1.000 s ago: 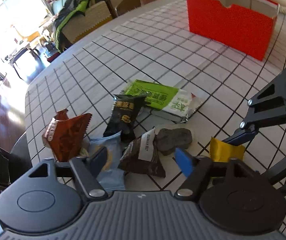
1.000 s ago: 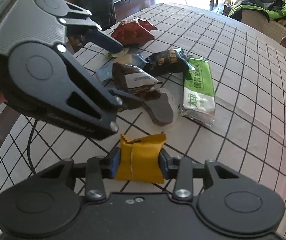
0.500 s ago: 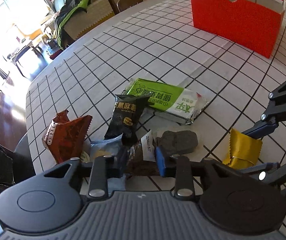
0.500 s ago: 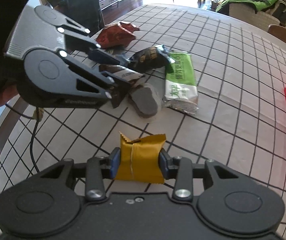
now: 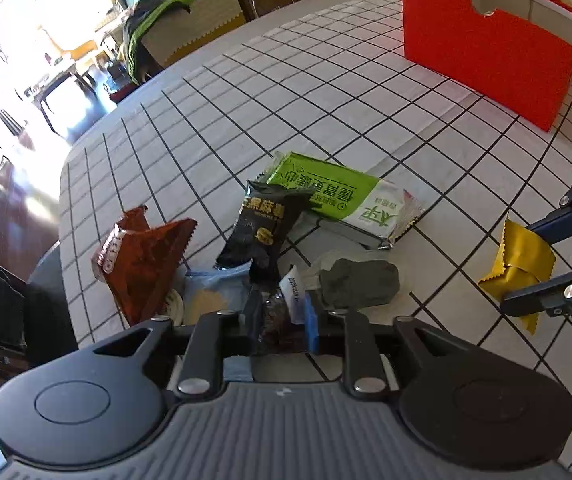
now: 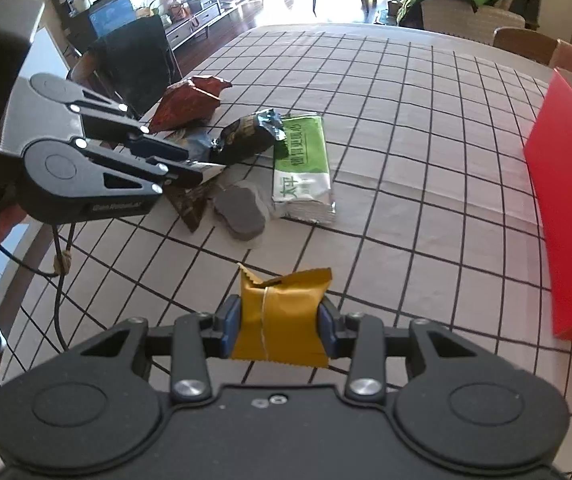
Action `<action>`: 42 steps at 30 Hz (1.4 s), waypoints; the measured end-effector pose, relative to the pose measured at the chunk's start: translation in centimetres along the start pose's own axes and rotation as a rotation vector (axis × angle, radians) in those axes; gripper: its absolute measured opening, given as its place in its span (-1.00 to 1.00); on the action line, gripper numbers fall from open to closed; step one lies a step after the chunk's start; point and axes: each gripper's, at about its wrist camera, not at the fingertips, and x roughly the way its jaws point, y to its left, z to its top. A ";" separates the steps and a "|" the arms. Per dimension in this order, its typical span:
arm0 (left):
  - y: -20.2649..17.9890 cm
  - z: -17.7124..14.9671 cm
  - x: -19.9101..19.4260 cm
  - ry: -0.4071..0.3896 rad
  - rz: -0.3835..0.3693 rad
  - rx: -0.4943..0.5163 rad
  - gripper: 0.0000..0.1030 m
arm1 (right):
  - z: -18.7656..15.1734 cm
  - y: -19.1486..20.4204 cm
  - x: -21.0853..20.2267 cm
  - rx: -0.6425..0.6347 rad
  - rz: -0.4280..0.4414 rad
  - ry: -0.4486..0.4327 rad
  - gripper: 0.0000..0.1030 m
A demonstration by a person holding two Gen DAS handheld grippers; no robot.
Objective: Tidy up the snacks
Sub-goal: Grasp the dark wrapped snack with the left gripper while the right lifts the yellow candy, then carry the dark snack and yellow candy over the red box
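Mid-pickup, both hands loaded. Left gripper [image 5: 278, 330] down in the snack pile at the near table [image 5: 326, 92] edge, jaws just closed and now clamped on a dark brown packet [image 5: 275, 320] with a white label, blue pads pressing its sides. Right gripper [image 6: 279, 322] clenched on a yellow packet [image 6: 281, 316], held off the pile and raised clear of the cloth, to judge from the left wrist view. Left in the heap: a red-brown pouch [image 5: 141, 260], a black packet [image 5: 265, 228] lying partly over a green pack [image 5: 346, 200], a grey cake [image 5: 360, 282] in clear wrap, and a pale blue packet [image 5: 209, 292] under the left jaws. Red box [image 5: 490, 56] standing open-topped, well apart from the pile at the far right side of the table; probably the target for the snacks. Next, likely: lift the brown packet straight out without dragging the black packet or blue packet along, then carry both packets over to the box rim and release inside. Care needed with the brown packet: neighbours touching it and possibly snagging on the way up. Yellow packet pinched across its middle, grip apparently secure.
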 end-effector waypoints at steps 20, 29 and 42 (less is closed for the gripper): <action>1.4 -0.6 2.2 0.079 -0.099 -0.180 -0.12 | -1.2 -1.2 -1.4 0.072 0.012 -0.018 -0.24; 1.8 -0.9 1.6 0.052 -0.107 -0.254 -0.35 | -1.0 -1.5 -2.4 0.070 -0.005 -0.029 -0.24; 2.1 -1.1 -2.7 -0.023 -0.097 -0.383 -0.35 | -0.8 -3.9 -6.7 0.102 -0.042 -0.084 -0.24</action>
